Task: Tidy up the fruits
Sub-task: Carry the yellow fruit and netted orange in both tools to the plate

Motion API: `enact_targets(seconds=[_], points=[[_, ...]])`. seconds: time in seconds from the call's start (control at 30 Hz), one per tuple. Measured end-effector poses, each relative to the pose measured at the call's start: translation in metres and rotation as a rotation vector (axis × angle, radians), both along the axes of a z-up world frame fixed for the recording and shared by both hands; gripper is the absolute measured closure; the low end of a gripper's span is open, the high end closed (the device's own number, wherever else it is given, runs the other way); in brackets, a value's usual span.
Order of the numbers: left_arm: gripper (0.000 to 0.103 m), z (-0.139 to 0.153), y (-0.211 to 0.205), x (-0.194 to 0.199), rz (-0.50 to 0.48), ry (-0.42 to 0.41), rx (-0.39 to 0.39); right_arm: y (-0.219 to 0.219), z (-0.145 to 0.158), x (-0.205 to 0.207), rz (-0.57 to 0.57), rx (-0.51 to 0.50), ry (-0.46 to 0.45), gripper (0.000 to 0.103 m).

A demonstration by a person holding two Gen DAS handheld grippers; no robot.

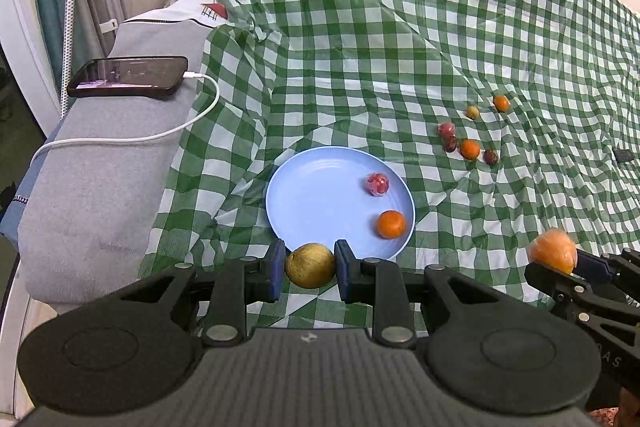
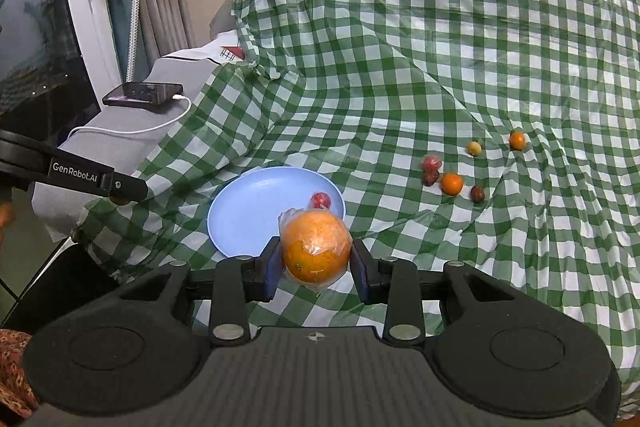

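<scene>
L gripper: clamped on yellow-green fruit, lower centre of frame, just before near rim of blue plate. R gripper: clamped on wrapped orange, held above plate edge. On plate, small orange & red fruit are seen. Loose fruits are scattered centre-right on checked cloth.

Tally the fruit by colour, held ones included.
Orange: 4 (one wrapped orange in right tongs)
Red wrapped: 2
Dark red: 2
Yellow-green: 2 (one pear in left tongs)
Total: 10
</scene>
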State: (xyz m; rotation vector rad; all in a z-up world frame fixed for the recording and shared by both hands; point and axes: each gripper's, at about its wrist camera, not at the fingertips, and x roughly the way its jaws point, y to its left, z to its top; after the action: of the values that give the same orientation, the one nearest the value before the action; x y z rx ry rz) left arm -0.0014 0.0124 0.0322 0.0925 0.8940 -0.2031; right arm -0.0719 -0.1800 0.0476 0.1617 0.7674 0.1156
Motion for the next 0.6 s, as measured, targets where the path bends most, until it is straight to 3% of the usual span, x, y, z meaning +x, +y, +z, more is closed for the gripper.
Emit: enact_targets(seconds=[0.6], points=[[0.074, -0.014, -0.008, 0.038, 0.002, 0.029, 0.000, -0.001, -0.024, 0.027, -0.008, -0.027, 0.055, 0.065]])
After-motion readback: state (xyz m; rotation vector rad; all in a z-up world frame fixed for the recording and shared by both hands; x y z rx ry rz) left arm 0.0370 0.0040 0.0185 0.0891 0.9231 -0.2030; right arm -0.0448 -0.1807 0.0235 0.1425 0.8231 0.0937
